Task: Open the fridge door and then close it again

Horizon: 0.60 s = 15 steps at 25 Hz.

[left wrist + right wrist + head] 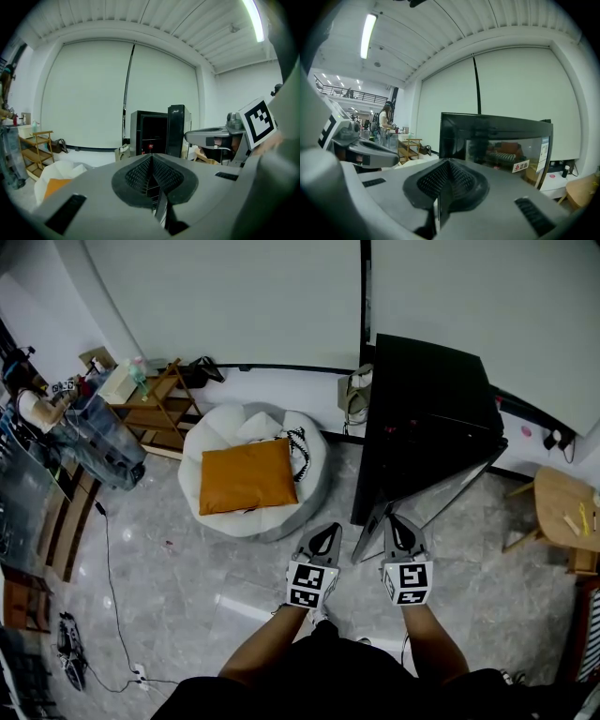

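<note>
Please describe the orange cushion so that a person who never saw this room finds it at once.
Start at the black fridge against the white wall. Left of it, on the grey floor, sits a round white beanbag. The orange cushion lies on top, the only orange thing among its white folds.

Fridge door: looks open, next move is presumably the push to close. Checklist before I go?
1. The fridge door stands open at an angle from the cabinet: ok.
2. The right claw is shut with nothing in it, fit for pushing: ok.
3. The left claw is shut with nothing in it: ok.
4. The right claw faces the door's glass front: ok. Whether it touches the glass: cannot tell.
5. The left claw sits off the door's free edge, on the person's side: ok.
6. Nothing stands in the gap between door and cabinet: cannot tell, the door hides part of it.
</note>
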Each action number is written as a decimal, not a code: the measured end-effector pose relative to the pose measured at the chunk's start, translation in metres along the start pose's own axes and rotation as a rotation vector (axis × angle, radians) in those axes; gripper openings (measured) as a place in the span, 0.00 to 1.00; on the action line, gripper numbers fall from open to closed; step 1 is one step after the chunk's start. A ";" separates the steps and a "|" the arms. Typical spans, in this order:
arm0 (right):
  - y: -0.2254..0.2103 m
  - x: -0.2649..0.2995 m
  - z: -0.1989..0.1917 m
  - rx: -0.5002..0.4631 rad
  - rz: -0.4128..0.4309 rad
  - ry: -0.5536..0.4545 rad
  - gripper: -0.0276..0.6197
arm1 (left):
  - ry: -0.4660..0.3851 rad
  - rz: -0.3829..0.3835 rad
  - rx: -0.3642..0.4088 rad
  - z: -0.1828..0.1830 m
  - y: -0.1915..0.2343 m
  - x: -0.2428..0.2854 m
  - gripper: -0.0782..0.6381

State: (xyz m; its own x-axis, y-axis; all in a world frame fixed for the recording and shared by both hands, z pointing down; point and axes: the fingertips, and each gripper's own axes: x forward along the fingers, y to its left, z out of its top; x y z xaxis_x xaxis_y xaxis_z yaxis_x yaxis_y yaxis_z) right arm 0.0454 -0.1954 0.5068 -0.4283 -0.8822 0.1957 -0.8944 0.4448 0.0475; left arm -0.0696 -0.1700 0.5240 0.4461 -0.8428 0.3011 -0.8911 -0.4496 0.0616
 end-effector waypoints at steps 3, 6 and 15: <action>0.001 0.012 0.003 0.003 -0.002 0.000 0.07 | 0.001 0.001 0.000 0.003 0.011 0.005 0.14; 0.000 0.024 0.005 0.006 -0.006 -0.004 0.07 | 0.000 0.002 0.004 0.006 0.021 0.008 0.14; -0.006 0.060 0.011 0.006 -0.026 -0.020 0.07 | 0.005 0.012 0.015 0.007 0.048 0.013 0.14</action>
State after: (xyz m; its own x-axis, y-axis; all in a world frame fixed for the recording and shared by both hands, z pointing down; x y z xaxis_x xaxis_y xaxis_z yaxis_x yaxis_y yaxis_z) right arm 0.0234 -0.2524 0.5075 -0.4074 -0.8964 0.1745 -0.9059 0.4208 0.0469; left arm -0.1061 -0.2052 0.5239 0.4346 -0.8470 0.3062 -0.8952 -0.4435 0.0439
